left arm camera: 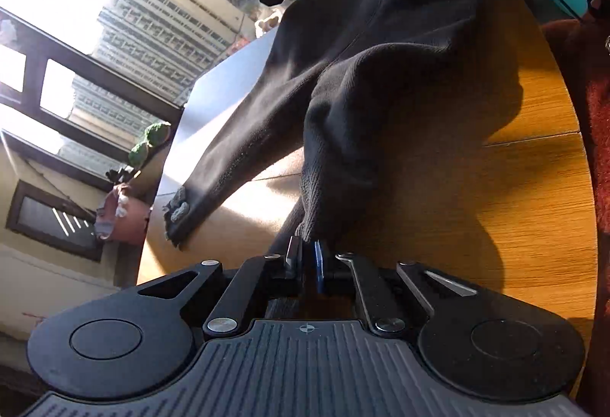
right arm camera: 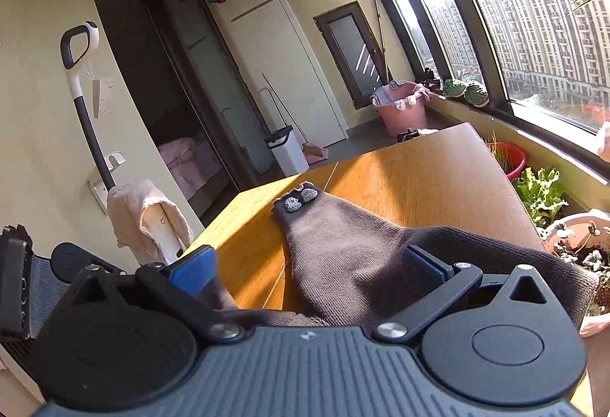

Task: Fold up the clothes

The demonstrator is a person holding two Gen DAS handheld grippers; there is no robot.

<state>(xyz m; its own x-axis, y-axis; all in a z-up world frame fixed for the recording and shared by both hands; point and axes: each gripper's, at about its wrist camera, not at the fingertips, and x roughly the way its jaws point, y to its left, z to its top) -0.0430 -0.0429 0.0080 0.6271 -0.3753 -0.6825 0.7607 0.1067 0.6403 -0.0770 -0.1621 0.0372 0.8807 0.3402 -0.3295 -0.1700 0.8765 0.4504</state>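
Left gripper (left arm camera: pixel 307 255): clenched on a ribbed edge of the dark knit garment (left arm camera: pixel 381 81). Right gripper (right arm camera: pixel 309 264): jaws spread, nothing pinched, garment lying between them. Garment spread on the wooden table (right arm camera: pixel 419 173). Step judged: edge gripped for folding; next, a second hold is needed.

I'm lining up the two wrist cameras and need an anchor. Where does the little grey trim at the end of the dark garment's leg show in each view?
Left wrist view: the grey trim sits left of centre, low, at the leg's end near the table edge.
Right wrist view: it lies just above centre, at the leg's far tip.
Shared landmark: the pink bucket by the window.
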